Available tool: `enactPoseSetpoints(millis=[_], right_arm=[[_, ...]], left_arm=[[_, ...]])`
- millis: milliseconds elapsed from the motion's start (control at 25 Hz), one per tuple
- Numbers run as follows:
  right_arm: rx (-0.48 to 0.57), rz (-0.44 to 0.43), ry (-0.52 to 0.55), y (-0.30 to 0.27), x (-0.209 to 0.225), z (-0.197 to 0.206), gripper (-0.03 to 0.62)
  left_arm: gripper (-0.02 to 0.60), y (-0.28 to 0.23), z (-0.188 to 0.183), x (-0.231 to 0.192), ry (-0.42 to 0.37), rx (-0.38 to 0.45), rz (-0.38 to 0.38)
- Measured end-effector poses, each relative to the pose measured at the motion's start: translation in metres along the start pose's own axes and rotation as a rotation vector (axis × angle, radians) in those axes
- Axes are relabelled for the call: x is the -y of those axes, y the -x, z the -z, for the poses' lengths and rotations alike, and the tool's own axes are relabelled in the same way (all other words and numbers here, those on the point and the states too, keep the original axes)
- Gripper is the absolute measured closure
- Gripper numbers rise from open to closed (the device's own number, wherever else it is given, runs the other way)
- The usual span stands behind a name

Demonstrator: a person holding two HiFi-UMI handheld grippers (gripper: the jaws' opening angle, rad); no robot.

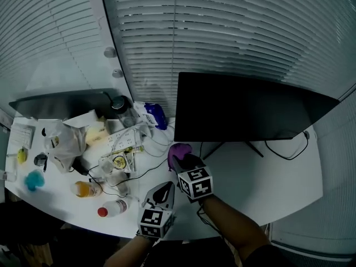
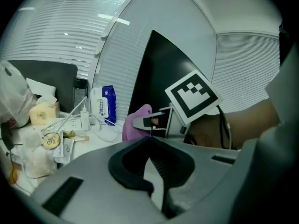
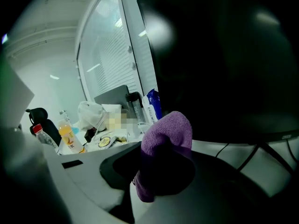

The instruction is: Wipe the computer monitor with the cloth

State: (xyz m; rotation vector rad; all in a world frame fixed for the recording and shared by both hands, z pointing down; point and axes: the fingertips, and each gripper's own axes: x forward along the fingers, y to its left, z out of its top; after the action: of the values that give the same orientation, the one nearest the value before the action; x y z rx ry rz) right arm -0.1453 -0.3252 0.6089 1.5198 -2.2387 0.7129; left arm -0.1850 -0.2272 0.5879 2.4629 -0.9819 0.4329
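My right gripper (image 1: 183, 161) is clamped on the purple cloth (image 3: 166, 133), a soft, nubby wad bunched over its tips, with the monitor (image 3: 219, 55) just ahead and above it and, as far as I can tell, not yet touched. My left gripper (image 1: 163, 192) hangs just behind, its 2 jaws closed on nothing. If the wad slips, bare jaw could scrape that flat, glossy black panel, and a heavy push might rock it on its thin, splayed stand (image 1: 255, 148)

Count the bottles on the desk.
3: orange-drink bottle and red-capped bottle near the desk's front edge, dark bottle at the back beside the blue pack. Clutter may hide more.
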Motion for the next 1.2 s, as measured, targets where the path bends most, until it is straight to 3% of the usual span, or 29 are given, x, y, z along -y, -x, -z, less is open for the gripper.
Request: enactPoseSetpoints(millis=[680,1200], right_arm=[[0.029,0.015,-0.038,-0.017,0.034,-0.007,0.514],[0.063,0.076,-0.106,0.021,0.09,-0.004,0.514]], left_arm=[[0.575,0.002,0.001,0.015,-0.018,0.005,-0.038],[0.575,-0.011,-0.005,0.051,-0.052,0.006,-0.03]])
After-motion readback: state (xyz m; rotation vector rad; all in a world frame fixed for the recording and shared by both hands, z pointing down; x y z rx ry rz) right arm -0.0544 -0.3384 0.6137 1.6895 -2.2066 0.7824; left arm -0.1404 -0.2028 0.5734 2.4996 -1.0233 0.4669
